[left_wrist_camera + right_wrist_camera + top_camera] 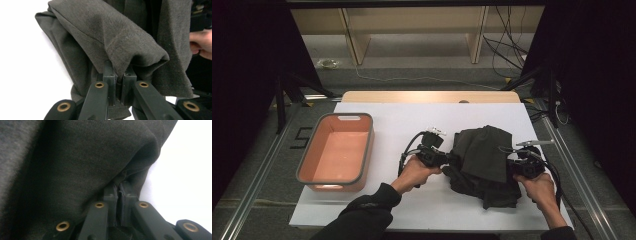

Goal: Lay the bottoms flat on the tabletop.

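Observation:
A dark grey-green garment (482, 162) lies bunched on the white table top (412, 120), right of centre. My left gripper (447, 159) is at the cloth's left edge, jaws shut on a folded hem of the garment (130, 47). My right gripper (511, 167) is at its right edge, jaws pinched together on a fold of the same garment (75, 170). In the left gripper view, the other hand (201, 43) shows beyond the cloth at the right. Cloth drapes over both jaw tips and hides them.
An empty salmon-coloured bin with a grey rim (367, 150) stands at the table's left. The white surface (422, 210) lies bare in front of the garment. Cables (507, 45) and wooden shelf legs (354, 45) lie beyond the table's far edge.

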Motion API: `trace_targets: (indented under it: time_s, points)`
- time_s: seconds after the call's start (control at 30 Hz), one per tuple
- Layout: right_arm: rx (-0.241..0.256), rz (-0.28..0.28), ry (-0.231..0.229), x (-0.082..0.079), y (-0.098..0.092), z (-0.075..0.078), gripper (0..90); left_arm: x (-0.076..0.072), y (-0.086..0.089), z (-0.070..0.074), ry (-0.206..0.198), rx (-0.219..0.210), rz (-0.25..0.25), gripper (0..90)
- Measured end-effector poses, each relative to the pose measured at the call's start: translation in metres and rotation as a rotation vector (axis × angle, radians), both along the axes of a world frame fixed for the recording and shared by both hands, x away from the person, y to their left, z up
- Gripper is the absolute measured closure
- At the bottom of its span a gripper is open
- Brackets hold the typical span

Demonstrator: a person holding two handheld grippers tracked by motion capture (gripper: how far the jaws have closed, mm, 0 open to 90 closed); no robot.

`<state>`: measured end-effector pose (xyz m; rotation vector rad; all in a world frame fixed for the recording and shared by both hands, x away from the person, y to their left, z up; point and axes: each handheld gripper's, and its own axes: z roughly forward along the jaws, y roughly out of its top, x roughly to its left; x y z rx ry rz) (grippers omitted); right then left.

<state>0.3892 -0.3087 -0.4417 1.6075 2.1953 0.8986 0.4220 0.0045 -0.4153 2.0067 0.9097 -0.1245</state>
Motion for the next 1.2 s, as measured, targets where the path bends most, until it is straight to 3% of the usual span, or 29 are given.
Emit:
trace_targets:
  time_s: [0.3,0.4,0.67,0.77,0.87,1.0,1.07,1.2]
  points:
    - [0.060,0.058,0.007,0.002,0.016,-0.001,87.0,0.005,0.033,0.033,-0.042,-0.054,0.037,85.5]
    - [0.078,0.084,0.004,0.002,0.027,-0.002,87.0,0.005,0.051,0.045,-0.038,-0.087,0.067,85.6]
    - [0.093,0.150,-0.026,0.010,0.054,0.003,87.2,0.009,0.107,0.079,-0.085,-0.163,0.166,85.6]
    - [0.075,0.147,-0.034,0.015,0.055,0.003,87.3,0.015,0.125,0.080,-0.077,-0.180,0.215,85.6]
    - [0.033,0.126,-0.043,0.020,0.049,0.001,87.4,0.023,0.134,0.071,-0.051,-0.176,0.242,85.3]
    - [-0.002,0.104,-0.042,0.024,0.037,0.001,87.1,0.030,0.133,0.056,-0.014,-0.155,0.256,84.5]
    - [0.009,0.095,-0.034,0.023,0.032,0.000,85.5,0.030,0.133,0.053,-0.015,-0.144,0.258,84.4]
    - [-0.031,0.080,-0.056,0.019,0.027,0.007,77.1,0.031,0.132,0.050,-0.014,-0.131,0.266,83.6]
